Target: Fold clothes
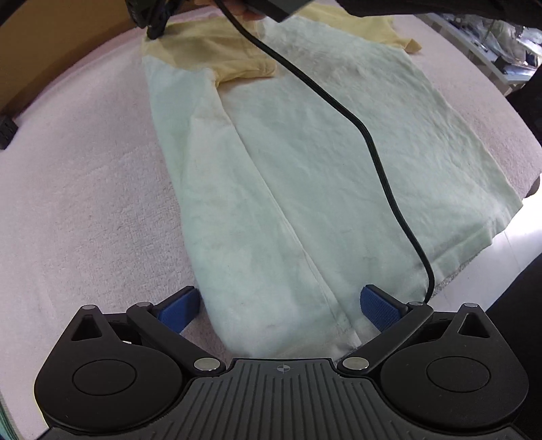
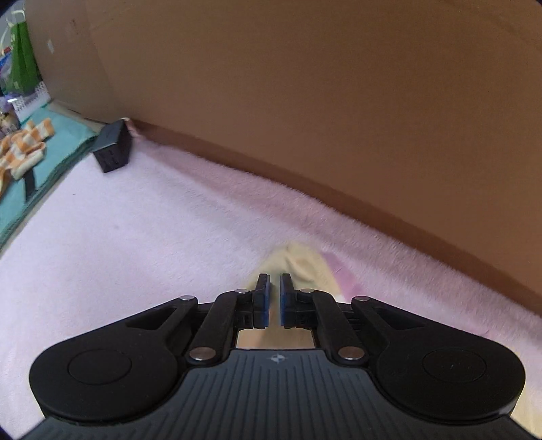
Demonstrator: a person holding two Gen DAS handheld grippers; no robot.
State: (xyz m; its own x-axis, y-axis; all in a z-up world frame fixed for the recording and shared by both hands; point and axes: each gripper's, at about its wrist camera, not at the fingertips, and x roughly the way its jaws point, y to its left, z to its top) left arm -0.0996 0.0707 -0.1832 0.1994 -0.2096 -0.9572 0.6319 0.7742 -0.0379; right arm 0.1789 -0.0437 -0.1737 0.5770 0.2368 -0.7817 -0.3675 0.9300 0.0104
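Note:
A pale green shirt point(image 1: 305, 152) with yellow sleeves lies flat on the pink towel point(image 1: 84, 186). One yellow sleeve point(image 1: 220, 50) is folded in over the body; the other point(image 1: 372, 27) sticks out at the far side. My left gripper point(image 1: 279, 291) is open, its blue pads point(image 1: 376, 304) standing either side of the shirt's near hem without pressing it. My right gripper point(image 1: 152, 28) hovers at the far yellow shoulder corner. In the right wrist view the right gripper point(image 2: 275, 277) is shut, with yellow cloth point(image 2: 298, 260) lying under and beyond its tips, not visibly pinched.
A black cable point(image 1: 338, 105) trails across the shirt from the right gripper. A black box point(image 2: 113, 145) sits at the towel's corner by a brown wall point(image 2: 305, 101). Teal cloth point(image 2: 61, 149) holding an orange-checked item point(image 2: 20, 152) lies beyond. The table edge point(image 1: 491, 243) runs near the shirt's right side.

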